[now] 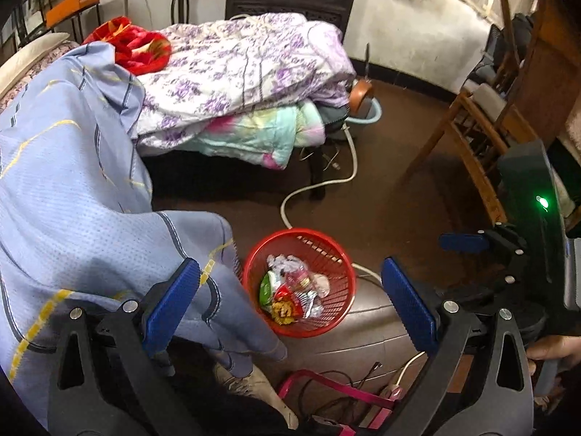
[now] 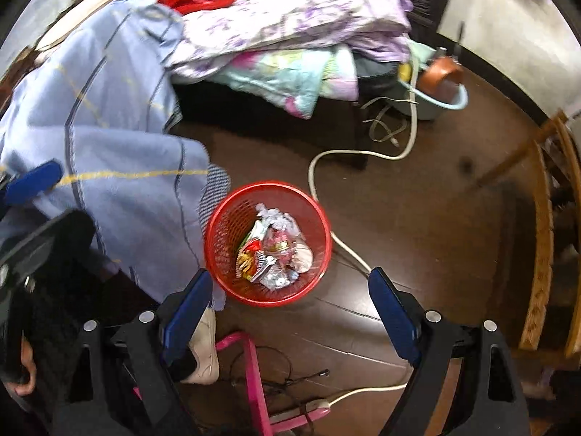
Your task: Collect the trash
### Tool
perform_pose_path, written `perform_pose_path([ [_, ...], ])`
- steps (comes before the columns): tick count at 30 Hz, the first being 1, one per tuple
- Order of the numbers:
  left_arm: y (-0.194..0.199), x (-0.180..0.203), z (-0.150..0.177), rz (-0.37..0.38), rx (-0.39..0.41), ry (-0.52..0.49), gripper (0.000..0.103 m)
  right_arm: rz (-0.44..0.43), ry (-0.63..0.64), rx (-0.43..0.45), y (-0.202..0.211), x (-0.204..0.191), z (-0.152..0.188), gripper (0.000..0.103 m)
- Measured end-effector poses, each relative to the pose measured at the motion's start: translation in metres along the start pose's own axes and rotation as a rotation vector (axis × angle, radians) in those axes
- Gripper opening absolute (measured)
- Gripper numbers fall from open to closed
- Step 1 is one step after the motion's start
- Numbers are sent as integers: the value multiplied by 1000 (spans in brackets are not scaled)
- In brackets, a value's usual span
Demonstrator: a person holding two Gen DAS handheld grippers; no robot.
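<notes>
A red mesh basket (image 1: 337, 292) (image 2: 221, 229) stands on the dark floor beside the bed. It holds crumpled wrappers and snack packets (image 1: 290, 290) (image 2: 272, 250). My left gripper (image 1: 290, 305) hovers above the basket, open, with nothing between its fingers; a hanging blue blanket brushes its left finger. My right gripper (image 2: 290, 314) is also open and empty, just above the basket's near rim. In the left wrist view one of the right gripper's blue pads (image 1: 463, 241) shows at the right.
A blue blanket (image 1: 72, 181) (image 2: 120, 138) hangs off the bed next to the basket. A white cable (image 1: 319, 185) (image 2: 326, 167) snakes past it. A pink frame (image 2: 254, 381), a power strip (image 2: 319, 405) and a shoe (image 2: 205, 348) lie close by. A wooden chair (image 1: 472, 138) stands at right.
</notes>
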State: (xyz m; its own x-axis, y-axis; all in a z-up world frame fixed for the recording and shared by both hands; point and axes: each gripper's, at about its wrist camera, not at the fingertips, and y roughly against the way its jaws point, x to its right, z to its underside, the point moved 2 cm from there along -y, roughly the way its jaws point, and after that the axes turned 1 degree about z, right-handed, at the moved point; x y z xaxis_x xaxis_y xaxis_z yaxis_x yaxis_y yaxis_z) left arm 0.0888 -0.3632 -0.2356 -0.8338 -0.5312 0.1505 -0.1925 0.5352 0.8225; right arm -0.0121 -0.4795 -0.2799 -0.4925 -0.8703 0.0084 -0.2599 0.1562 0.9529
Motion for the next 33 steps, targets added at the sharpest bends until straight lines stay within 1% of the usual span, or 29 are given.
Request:
perform_pose_path([
  [3,-7,4,1,-35,-22,4,96,-7,52,-7,-10,2,9,86],
  [5,-14,7,3,-64,-42,-6,96,-17,62,-15,-15,2,13,86],
  [8,-21,14,5,-104,-60,-33,96,-56,61,-24,-22,5,18,86],
  [10,-25,15,6,-106,-69,-31,96,-63,72,-22,-23,5,20,86],
  [13,-35,12,6,-106,-106,-15,96,-82,83,-10,-21,7,21,86],
  [17,-40,13,8,-108,-126,-7,96,-112,86,-4,-17,9,22,86],
  [20,-41,16,10,-108,-129,-14,96,-125,96,7,-14,9,23,86],
  [24,-37,15,10,-111,-113,-4,96,-141,126,21,-8,8,25,86],
  [29,-35,18,14,-68,-111,60,96,-147,174,50,1,9,27,86],
  [33,-31,26,14,-107,-79,45,96,-154,203,66,6,12,31,86],
])
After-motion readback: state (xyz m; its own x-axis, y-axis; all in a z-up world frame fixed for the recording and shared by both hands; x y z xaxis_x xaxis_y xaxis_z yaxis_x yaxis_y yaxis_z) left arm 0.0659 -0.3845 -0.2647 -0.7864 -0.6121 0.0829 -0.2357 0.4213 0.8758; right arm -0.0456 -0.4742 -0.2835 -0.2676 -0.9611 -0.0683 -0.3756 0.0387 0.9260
